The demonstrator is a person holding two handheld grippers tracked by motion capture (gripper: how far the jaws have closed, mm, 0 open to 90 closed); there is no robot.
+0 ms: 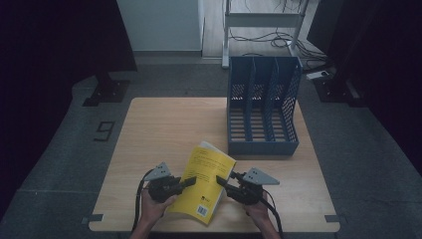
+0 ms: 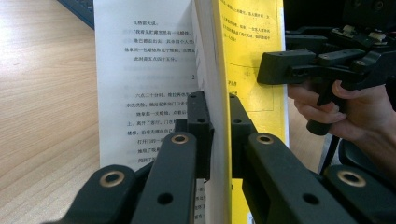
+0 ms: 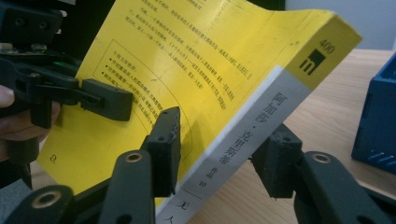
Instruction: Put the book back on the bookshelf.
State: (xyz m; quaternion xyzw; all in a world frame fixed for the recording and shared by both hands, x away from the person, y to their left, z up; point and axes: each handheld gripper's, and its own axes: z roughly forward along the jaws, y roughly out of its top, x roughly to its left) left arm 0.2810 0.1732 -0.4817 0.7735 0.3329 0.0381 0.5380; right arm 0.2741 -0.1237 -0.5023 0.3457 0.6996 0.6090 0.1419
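Gripping a Yellow Paperback From Both Sides

Holding the yellow book off the wooden table near the lower centre of the high view, a person works a black gripper in each hand. The left gripper comes in from the lower left of that frame, and the left gripper view shows its jaws closed narrow on the book's page edge, one jaw against a printed white page at frame centre, the other against the yellow cover. The right gripper reaches in from the lower right; in the right gripper view its jaws straddle the book's white-and-yellow spine, one touching the cover, the other close under the spine, though whether it presses cannot be told. A blue file rack with three upright slots stands apart at the upper right of the high view, on the table's far edge.
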